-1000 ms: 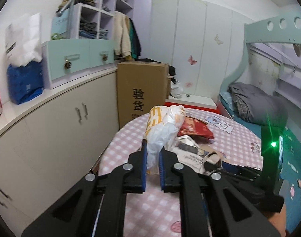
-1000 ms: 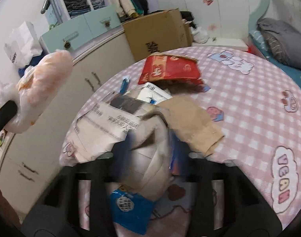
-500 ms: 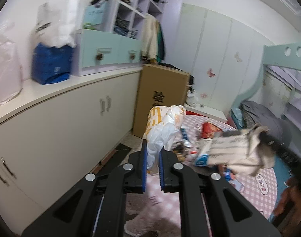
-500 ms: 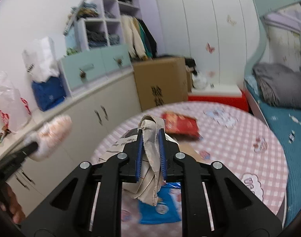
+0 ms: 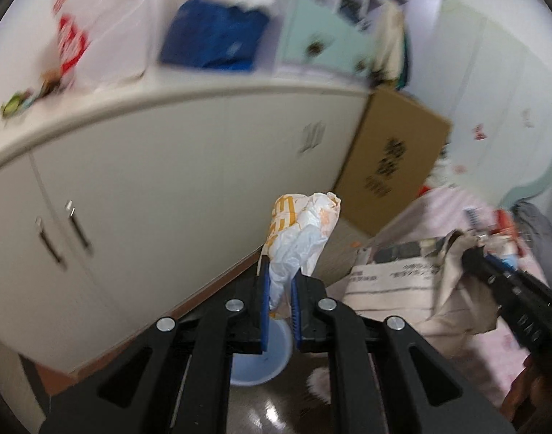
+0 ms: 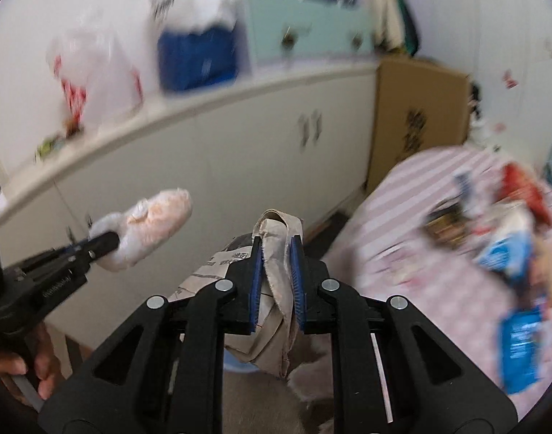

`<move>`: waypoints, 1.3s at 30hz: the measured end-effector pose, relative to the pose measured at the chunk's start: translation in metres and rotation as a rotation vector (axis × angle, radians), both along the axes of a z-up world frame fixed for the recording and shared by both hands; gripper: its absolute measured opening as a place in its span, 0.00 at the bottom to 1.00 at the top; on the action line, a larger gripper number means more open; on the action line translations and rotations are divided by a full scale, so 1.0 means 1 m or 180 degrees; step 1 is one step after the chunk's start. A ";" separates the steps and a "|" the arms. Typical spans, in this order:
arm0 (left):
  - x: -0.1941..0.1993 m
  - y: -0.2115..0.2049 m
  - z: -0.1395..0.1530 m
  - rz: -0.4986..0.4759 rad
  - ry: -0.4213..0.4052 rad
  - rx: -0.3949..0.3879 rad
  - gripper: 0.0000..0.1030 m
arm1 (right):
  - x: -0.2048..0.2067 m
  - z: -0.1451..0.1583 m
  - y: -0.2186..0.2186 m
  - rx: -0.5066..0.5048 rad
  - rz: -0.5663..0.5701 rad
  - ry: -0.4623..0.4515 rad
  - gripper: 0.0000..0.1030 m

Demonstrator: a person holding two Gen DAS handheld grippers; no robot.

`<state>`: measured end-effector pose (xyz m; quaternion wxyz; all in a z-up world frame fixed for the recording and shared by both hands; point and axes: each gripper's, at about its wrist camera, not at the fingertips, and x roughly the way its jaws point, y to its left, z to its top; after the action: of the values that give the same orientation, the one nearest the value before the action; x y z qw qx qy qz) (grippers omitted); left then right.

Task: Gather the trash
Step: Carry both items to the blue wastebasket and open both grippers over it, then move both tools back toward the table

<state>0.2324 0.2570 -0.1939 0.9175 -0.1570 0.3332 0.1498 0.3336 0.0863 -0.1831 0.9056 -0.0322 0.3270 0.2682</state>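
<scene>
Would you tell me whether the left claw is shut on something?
Shut: the left claw pinches the crumpled white-and-orange plastic wrapper between its blue pads.

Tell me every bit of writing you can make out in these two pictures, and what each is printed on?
"验货", blurred, black print on the side of the cardboard box.
Red print on the clear plastic bag on the cabinet top: too blurred to read.
Rows of print on the paper wrapper in the right gripper: too small to read.
Yellow marks on the plastic bag in the left gripper: unreadable.
</scene>
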 end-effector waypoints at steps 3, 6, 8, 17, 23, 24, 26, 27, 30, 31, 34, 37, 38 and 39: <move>0.011 0.028 -0.038 0.0091 0.0261 -0.0113 0.09 | 0.016 -0.049 0.043 -0.0153 0.0146 0.0274 0.15; 0.020 0.045 -0.073 0.0155 0.0476 -0.0189 0.09 | 0.033 -0.091 0.074 -0.0139 0.0274 0.0531 0.19; 0.031 0.057 -0.097 0.0178 0.0634 -0.0252 0.09 | 0.043 -0.117 0.088 -0.0025 0.0353 0.0717 0.46; 0.059 0.066 -0.163 0.0200 0.1113 -0.0426 0.09 | 0.059 -0.170 0.105 -0.0293 0.0142 0.0819 0.66; 0.076 0.060 -0.185 0.0110 0.1251 -0.0475 0.10 | 0.054 -0.170 0.094 -0.0358 -0.0017 0.0690 0.67; 0.080 0.057 -0.186 0.0089 0.1261 -0.0467 0.10 | 0.054 -0.169 0.091 -0.0329 -0.0042 0.0675 0.67; 0.084 0.055 -0.187 0.0051 0.1269 -0.0446 0.10 | 0.052 -0.165 0.087 -0.0276 -0.0078 0.0641 0.67; 0.087 0.053 -0.186 0.0038 0.1262 -0.0438 0.10 | 0.054 -0.164 0.086 -0.0265 -0.0088 0.0630 0.67; 0.091 0.051 -0.178 0.0007 0.1215 -0.0399 0.13 | 0.056 -0.154 0.078 -0.0176 -0.0142 0.0553 0.67; 0.093 0.050 -0.176 -0.0008 0.1199 -0.0397 0.16 | 0.057 -0.152 0.076 -0.0150 -0.0151 0.0535 0.67; 0.094 0.048 -0.167 -0.0013 0.1172 -0.0342 0.60 | 0.059 -0.143 0.071 -0.0076 -0.0196 0.0487 0.67; 0.087 0.049 -0.157 0.0041 0.1108 -0.0269 0.68 | 0.057 -0.135 0.066 -0.0021 -0.0207 0.0487 0.67; 0.084 0.049 -0.153 0.0060 0.1112 -0.0276 0.68 | 0.057 -0.132 0.065 -0.0021 -0.0210 0.0491 0.67; 0.082 0.050 -0.150 0.0076 0.1108 -0.0282 0.68 | 0.056 -0.129 0.063 -0.0006 -0.0208 0.0495 0.67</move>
<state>0.3145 0.3069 -0.3442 0.8363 -0.1730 0.4914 0.1708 0.3893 0.1496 -0.3120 0.8857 -0.0016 0.3975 0.2399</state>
